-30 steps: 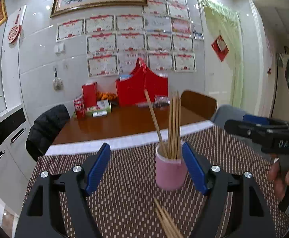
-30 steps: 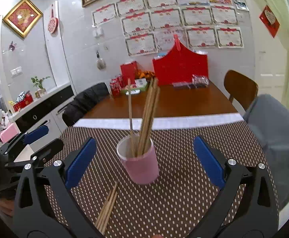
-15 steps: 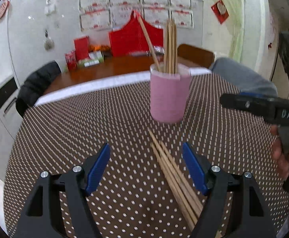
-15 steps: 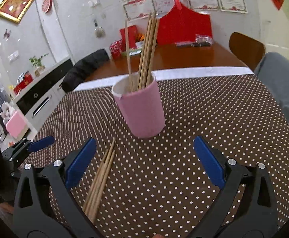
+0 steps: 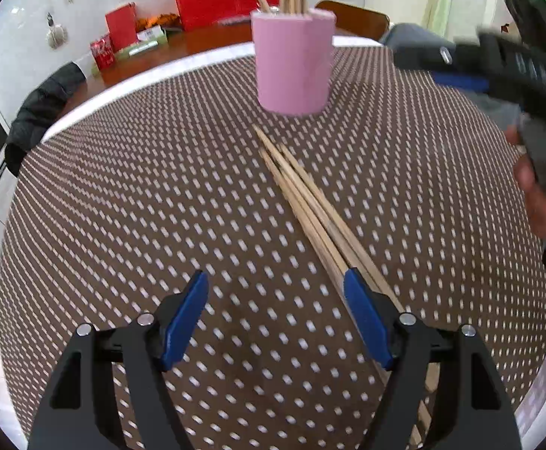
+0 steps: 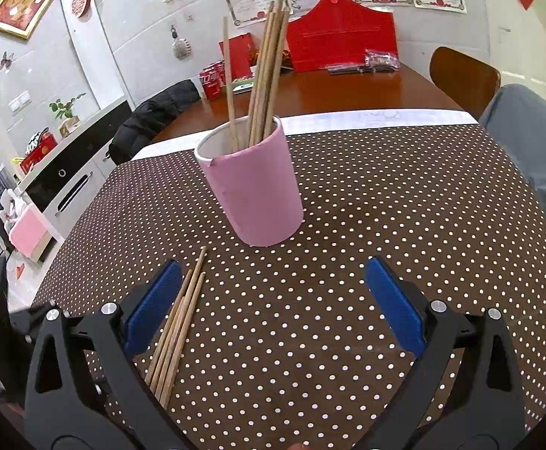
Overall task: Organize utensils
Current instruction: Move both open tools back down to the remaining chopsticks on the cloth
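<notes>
Over loose chopsticks (image 5: 310,202): left tool (image 5: 276,315), right tool (image 6: 273,300) wide, empty.

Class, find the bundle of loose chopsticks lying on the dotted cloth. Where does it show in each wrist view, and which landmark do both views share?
Left wrist view: the loose chopsticks run from centre down to lower right, passing behind the right-hand blue pad.
Right wrist view: the same bundle lies at lower left, beside the left-hand blue pad.
Shared landmark: the pink cup holding upright chopsticks, just beyond the bundle's far tips.
</notes>
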Action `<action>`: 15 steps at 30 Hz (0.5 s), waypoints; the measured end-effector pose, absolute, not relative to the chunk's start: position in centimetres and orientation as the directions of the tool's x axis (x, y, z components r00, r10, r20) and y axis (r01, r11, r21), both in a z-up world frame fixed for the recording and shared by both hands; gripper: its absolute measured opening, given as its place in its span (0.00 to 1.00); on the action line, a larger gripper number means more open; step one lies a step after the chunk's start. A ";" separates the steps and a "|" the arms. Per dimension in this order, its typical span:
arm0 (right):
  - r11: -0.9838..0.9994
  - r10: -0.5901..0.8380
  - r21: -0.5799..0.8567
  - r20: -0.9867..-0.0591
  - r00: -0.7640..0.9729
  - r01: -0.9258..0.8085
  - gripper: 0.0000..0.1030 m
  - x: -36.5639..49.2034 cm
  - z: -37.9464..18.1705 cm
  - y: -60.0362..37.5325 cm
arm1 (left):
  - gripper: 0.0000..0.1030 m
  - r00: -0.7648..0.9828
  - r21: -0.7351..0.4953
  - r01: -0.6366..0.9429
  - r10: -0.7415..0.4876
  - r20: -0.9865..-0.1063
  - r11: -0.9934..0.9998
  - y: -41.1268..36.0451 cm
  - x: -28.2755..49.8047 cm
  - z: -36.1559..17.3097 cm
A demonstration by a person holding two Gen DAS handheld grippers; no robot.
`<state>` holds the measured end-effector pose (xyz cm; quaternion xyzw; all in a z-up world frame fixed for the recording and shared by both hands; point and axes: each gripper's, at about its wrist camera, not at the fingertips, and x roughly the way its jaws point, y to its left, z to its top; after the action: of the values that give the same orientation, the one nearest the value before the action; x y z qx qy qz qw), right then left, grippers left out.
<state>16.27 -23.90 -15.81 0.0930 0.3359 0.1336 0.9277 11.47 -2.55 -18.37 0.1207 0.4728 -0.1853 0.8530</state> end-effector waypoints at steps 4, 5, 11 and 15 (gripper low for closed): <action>0.947 0.314 0.254 -0.606 0.730 -0.196 0.94 16.3 -16.1 -23.5 | 0.73 0.471 -0.019 0.425 -0.239 -0.849 0.905 -2.1 10.5 -19.1; 0.947 0.313 0.252 -0.609 0.728 -0.197 0.94 16.3 -16.2 -23.5 | 0.74 0.476 -0.019 0.422 -0.239 -0.847 0.906 -2.1 10.4 -19.2; 0.949 0.314 0.229 -0.636 0.705 -0.215 0.94 16.4 -16.8 -22.8 | 0.80 0.521 0.025 0.408 -0.210 -0.828 0.913 -1.9 10.1 -19.2; 0.949 0.307 0.169 -0.686 0.660 -0.266 0.94 16.4 -17.6 -21.4 | 0.82 0.585 0.151 0.390 -0.118 -0.802 0.908 -2.5 10.6 -19.4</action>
<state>16.45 -21.40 -17.59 0.0271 0.3811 0.1571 0.9107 10.59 -2.53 -19.43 0.1576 0.4318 -0.1449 0.8762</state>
